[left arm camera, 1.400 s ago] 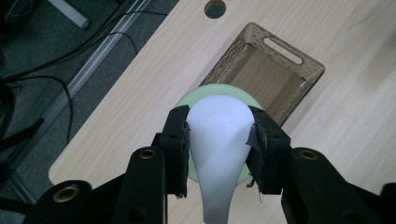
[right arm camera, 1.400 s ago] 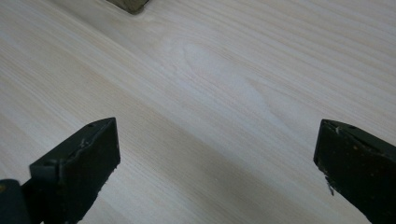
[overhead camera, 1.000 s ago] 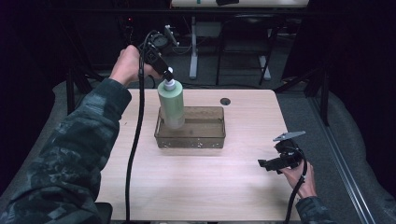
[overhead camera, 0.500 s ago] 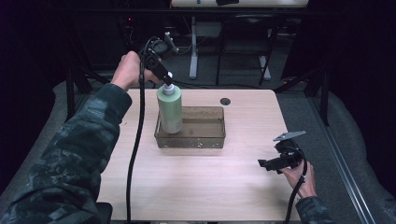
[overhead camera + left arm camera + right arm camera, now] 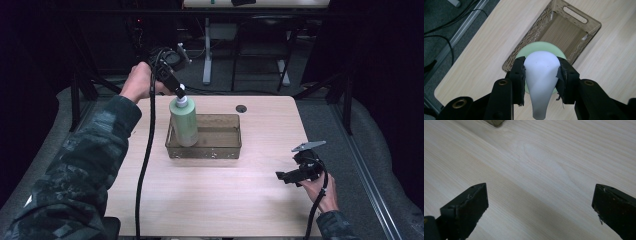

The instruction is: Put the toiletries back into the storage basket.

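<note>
A pale green bottle with a white cap stands upright at the left end of a brown see-through basket. My left gripper comes down on it from the far left and is shut on the cap. In the left gripper view the pads of my left gripper press both sides of the white cap. The green shoulder shows below it, over the basket. My right gripper rests low at the table's near right, open, with bare wood between the jaws of this right gripper.
The wooden table has a small black round disc near its far edge. The left gripper's cable hangs across the table's left side. Dark floor and metal stand legs lie beyond the far edge.
The bottle has sunk a little lower into the basket with the left gripper still shut on its cap. The right gripper has stayed where it was.
</note>
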The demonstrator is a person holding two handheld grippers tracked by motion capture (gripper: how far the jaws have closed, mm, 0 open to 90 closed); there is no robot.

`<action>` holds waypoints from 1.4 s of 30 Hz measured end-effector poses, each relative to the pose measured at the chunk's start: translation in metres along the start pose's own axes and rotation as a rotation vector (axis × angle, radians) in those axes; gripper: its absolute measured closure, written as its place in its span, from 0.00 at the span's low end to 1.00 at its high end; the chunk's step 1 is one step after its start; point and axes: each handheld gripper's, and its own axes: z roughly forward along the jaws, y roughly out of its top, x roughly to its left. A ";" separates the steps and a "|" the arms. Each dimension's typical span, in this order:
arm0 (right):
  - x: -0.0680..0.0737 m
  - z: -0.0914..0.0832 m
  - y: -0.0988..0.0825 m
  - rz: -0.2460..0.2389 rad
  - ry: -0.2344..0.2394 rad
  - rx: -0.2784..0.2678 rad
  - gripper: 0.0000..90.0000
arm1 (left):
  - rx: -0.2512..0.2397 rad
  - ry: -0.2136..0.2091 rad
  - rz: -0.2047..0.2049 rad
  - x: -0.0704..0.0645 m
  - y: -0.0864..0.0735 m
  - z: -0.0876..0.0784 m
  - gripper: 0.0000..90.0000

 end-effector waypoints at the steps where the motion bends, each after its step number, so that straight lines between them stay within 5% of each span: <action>1: 0.001 0.000 0.000 0.001 -0.002 -0.001 0.00 | -0.001 -0.003 0.000 0.000 -0.001 0.000 0.70; 36: 0.001 0.001 0.000 -0.001 0.001 0.005 0.00 | 0.053 -0.033 -0.033 0.008 -0.030 0.020 0.70; 42: 0.000 0.000 0.000 0.000 -0.001 0.002 0.00 | 0.022 -0.052 -0.048 0.014 -0.032 0.022 0.70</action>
